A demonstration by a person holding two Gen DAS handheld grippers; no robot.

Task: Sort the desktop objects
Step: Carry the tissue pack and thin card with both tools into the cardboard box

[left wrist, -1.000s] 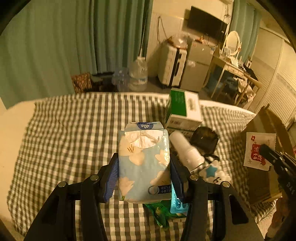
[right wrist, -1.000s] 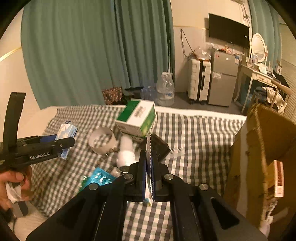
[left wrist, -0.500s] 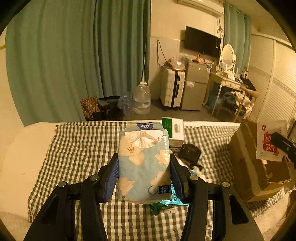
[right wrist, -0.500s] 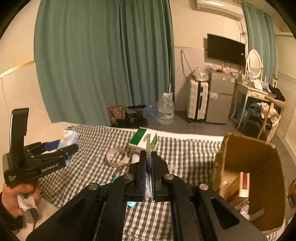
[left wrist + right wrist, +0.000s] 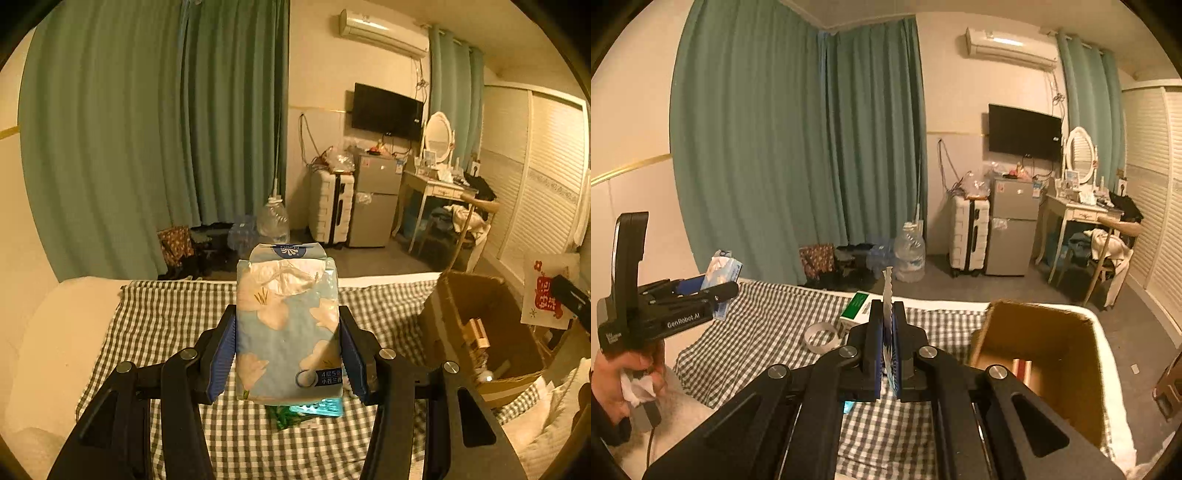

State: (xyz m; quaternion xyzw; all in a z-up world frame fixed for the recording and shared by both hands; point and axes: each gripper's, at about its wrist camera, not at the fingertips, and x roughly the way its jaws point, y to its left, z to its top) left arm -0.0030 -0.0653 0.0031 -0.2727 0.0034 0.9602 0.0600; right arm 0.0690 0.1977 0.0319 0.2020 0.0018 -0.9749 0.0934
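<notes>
The left gripper (image 5: 288, 350) is pinching a pale blue tissue pack (image 5: 288, 325) printed with cream flowers, its blue pads pressing on both long sides while the pack is standing upright between them, lifted clear above the checked cloth (image 5: 166, 325). White tissue is showing through the torn opening near the pack's far end. The right gripper (image 5: 885, 347) is squeezing a thin flat packet (image 5: 887, 291) edge-on, its jaws pressed almost together on it; in the left wrist view the same packet (image 5: 546, 291) is showing a white face with red print at the right edge. An open cardboard box (image 5: 1038, 332) is sitting on the right side of the cloth, with a few items lying inside. Farther out on the cloth, a green-and-white carton (image 5: 858, 310) and a roll of tape (image 5: 822, 336) are lying just beside each other. A hand (image 5: 624, 373) at the near left is gripping the left gripper's handle.
</notes>
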